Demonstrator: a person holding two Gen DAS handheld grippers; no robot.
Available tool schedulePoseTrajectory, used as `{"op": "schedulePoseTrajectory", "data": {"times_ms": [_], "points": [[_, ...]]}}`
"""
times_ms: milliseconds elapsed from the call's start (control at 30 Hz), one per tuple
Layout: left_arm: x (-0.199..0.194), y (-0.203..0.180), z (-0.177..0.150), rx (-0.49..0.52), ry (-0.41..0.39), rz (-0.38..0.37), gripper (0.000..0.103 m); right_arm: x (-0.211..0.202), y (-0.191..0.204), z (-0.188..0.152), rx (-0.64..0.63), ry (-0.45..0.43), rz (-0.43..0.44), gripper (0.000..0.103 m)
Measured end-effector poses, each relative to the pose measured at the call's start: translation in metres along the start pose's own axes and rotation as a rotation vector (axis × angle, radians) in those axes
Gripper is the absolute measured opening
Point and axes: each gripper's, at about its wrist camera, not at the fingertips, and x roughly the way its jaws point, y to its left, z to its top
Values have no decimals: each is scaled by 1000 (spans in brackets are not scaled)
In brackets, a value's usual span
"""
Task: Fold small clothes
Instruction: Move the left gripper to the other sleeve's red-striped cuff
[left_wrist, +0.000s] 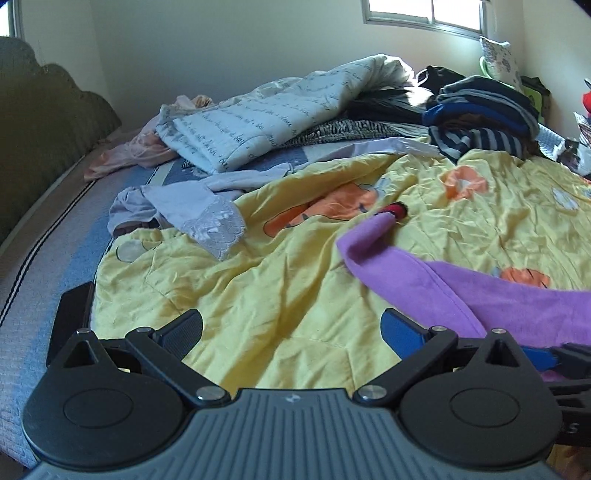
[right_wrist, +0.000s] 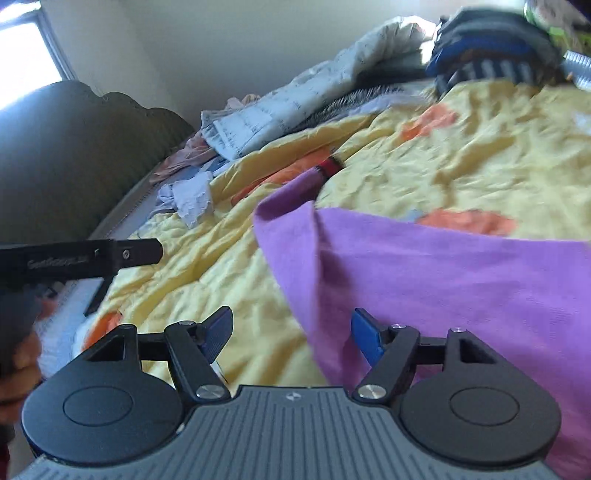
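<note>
A purple garment (left_wrist: 480, 284) lies spread on the yellow quilt (left_wrist: 258, 295), with one sleeve ending in a red and black cuff (left_wrist: 397, 211). It fills the right half of the right wrist view (right_wrist: 461, 280). My left gripper (left_wrist: 291, 332) is open and empty over the quilt, left of the garment's edge. My right gripper (right_wrist: 291, 338) is open and empty, its right finger (right_wrist: 365, 338) at the garment's near edge. The left gripper's body shows at the left of the right wrist view (right_wrist: 81, 256).
A white lace-edged garment (left_wrist: 199, 214) lies crumpled left of the quilt. A grey quilted blanket (left_wrist: 266, 114), pink cloth (left_wrist: 129, 155) and a stack of dark folded clothes (left_wrist: 484, 110) sit at the back. A green headboard (left_wrist: 44, 140) borders the bed on the left.
</note>
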Motion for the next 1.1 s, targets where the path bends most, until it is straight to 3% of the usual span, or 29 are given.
{"op": "schedulePoseTrajectory", "data": {"times_ms": [133,400,500,600,700,900,1000,1100], "points": [[12,16,6,-46,29,8,103,25,28,4,-78,28,59,77],[26,35,15,-75,37,64,103,47,111,-32,-569,74,-36,81],[36,31,17,-36,49,89,103,43,134,-50,-713,100,66,77],[44,25,18,5,71,91,103,37,155,-65,-819,103,60,77],[45,13,17,57,62,78,103,14,153,-70,-801,136,51,77],[47,-48,12,232,9,55,103,-57,103,-74,-614,99,-100,81],[62,-89,0,350,-11,166,103,-85,76,-78,-474,76,-163,81],[84,-115,-13,444,-51,340,103,-113,62,-87,-401,42,-215,82]]}}
